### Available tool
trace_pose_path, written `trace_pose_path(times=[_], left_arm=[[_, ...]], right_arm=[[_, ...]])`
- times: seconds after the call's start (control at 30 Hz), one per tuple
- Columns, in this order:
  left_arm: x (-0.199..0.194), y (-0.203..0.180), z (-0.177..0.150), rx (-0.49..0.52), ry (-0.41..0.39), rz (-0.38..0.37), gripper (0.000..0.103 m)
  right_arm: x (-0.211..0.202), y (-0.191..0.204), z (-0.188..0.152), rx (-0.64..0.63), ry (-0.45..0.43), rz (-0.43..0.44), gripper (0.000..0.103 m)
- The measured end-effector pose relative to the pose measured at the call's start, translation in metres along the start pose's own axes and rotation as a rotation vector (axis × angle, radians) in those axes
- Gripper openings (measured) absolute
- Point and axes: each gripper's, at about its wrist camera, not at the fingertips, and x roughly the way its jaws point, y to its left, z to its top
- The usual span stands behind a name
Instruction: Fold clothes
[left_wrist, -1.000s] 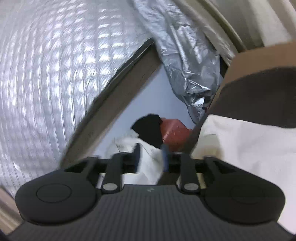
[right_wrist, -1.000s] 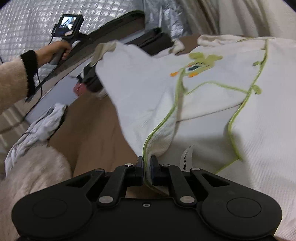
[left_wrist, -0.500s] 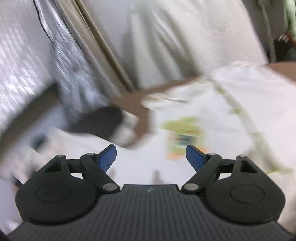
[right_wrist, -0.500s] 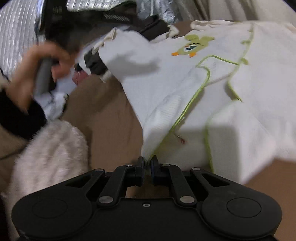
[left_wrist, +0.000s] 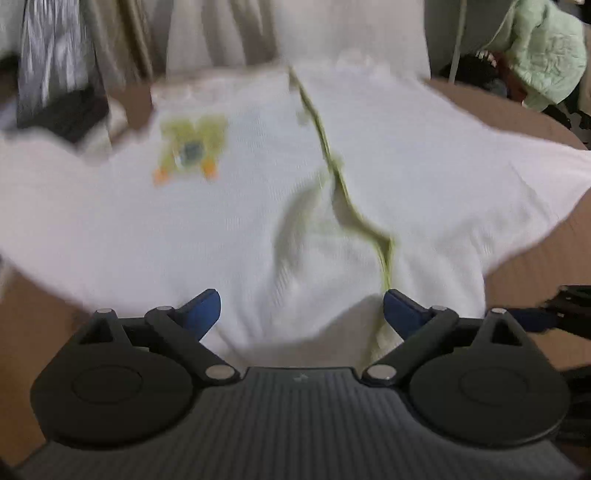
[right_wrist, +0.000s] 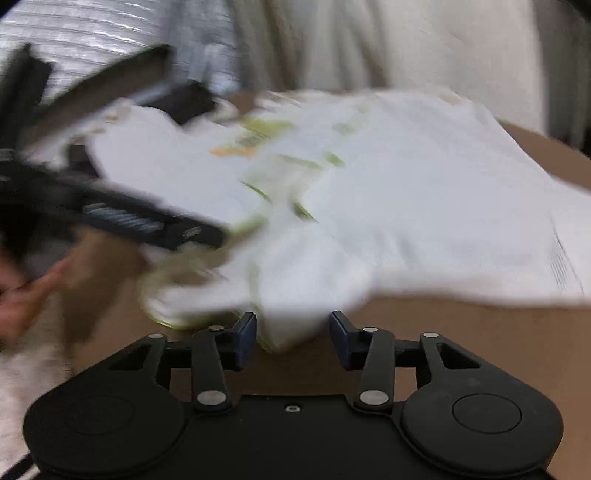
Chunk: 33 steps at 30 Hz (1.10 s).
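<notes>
Lying spread over the brown worktop (left_wrist: 524, 266), the white garment (left_wrist: 229, 221) with green piping has its near edge just ahead of the left tool (left_wrist: 302, 310), whose jaws have just been opening and now stand wide, blue pads clear of the cloth that shows between them. Relative to the garment, the right tool (right_wrist: 292, 334) sits at a bunched near corner; its jaws have just been opening too, and a fold of the cloth lies between the pads, with gaps either side, so it is released.

Only the left wrist view shows the green and orange motif (left_wrist: 190, 149) clearly, on the garment's left part, and a pale green quilted jacket (left_wrist: 546, 55) beyond its far right. Only the right wrist view shows the person's hand (right_wrist: 22, 299) and the left tool's blurred dark body at the garment's left edge.

Behind the garment hang pale curtains (right_wrist: 406, 40); to the far left is silvery quilted sheeting (right_wrist: 92, 29)
</notes>
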Motion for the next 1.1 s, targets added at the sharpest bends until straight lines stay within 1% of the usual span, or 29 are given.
trace_pose_path(times=[0.03,0.07,0.1,0.13,0.17,0.2,0.23,0.27,0.3,0.33,0.4,0.43,0.47,0.53,0.57,0.63,0.7,0.73,0.77,0.8,0.87,0.93,1.0,1.1], left_arm=[[0.008,-0.001,-0.004,-0.005,0.035,-0.004,0.096],[0.012,-0.002,-0.006,-0.001,0.042,0.015,0.096],[0.015,-0.002,-0.006,0.004,0.034,0.044,0.091],[0.017,-0.002,-0.006,0.008,0.026,0.073,0.084],[0.019,-0.002,-0.006,0.013,0.019,0.102,0.064],[0.021,0.0,-0.004,0.005,0.014,0.109,0.042],[0.02,0.004,-0.002,-0.004,0.004,0.115,0.029],[0.017,0.008,0.0,-0.008,-0.009,0.129,0.007],[0.01,0.01,0.0,0.002,-0.035,0.144,0.007],[-0.003,0.011,-0.002,0.012,-0.065,0.132,0.007],[-0.037,0.012,-0.008,0.021,-0.124,0.073,0.007],[-0.05,0.01,-0.012,0.04,-0.144,0.06,0.007],[-0.052,0.007,-0.016,0.06,-0.137,0.063,0.007],[-0.046,-0.003,-0.024,0.091,-0.099,0.075,0.007],[-0.039,-0.004,-0.024,0.094,-0.067,0.082,0.008],[-0.018,-0.004,-0.02,0.088,0.013,0.098,0.01],[0.004,-0.003,-0.016,0.081,0.093,0.114,0.011],[0.008,-0.003,-0.015,0.079,0.105,0.115,0.011],[0.008,-0.002,-0.015,0.079,0.099,0.113,0.011],[0.005,-0.002,-0.015,0.086,0.086,0.113,0.008],[-0.007,-0.007,-0.016,0.12,0.032,0.113,0.007],[-0.023,-0.012,-0.018,0.151,-0.023,0.112,0.007],[-0.041,-0.014,-0.02,0.176,-0.056,0.115,0.007],[-0.063,-0.014,-0.021,0.216,-0.071,0.111,0.006]], right_arm=[[0.004,-0.005,-0.006,0.05,-0.004,-0.004,0.058],[0.008,-0.013,-0.013,0.125,-0.03,0.02,0.062],[0.01,-0.018,-0.02,0.188,-0.062,0.04,0.062],[0.011,-0.021,-0.022,0.219,-0.097,0.048,0.062],[0.011,-0.024,-0.023,0.246,-0.132,0.055,0.056],[0.011,-0.023,-0.021,0.236,-0.145,0.05,0.02],[0.01,-0.02,-0.018,0.214,-0.137,0.037,0.01],[0.008,-0.018,-0.014,0.191,-0.126,0.024,0.01],[-0.001,-0.014,-0.012,0.166,-0.128,0.014,0.01],[-0.013,-0.01,-0.009,0.139,-0.115,0.012,0.01],[-0.046,-0.001,-0.001,0.091,-0.085,0.02,0.009],[-0.065,0.005,0.001,0.049,-0.078,0.021,0.009],[-0.075,0.01,0.001,-0.004,-0.049,0.018,0.008],[-0.073,0.01,-0.008,-0.073,0.025,-0.018,0.008],[-0.062,0.007,-0.015,-0.067,0.04,-0.041,0.008],[-0.039,0.0,-0.024,0.003,0.057,-0.053,0.007],[-0.033,0.003,-0.029,-0.006,0.044,-0.067,0.008],[-0.031,0.005,-0.032,-0.013,0.036,-0.073,0.008],[-0.029,0.007,-0.034,-0.019,0.028,-0.08,0.008],[-0.032,0.011,-0.033,-0.042,0.009,-0.081,0.007],[-0.042,0.02,-0.028,-0.085,-0.02,-0.058,0.007],[-0.056,0.026,-0.023,-0.136,-0.015,-0.04,0.007],[-0.077,0.027,-0.02,-0.178,-0.016,-0.021,0.007],[-0.101,0.027,-0.011,-0.232,-0.004,0.012,0.006]])
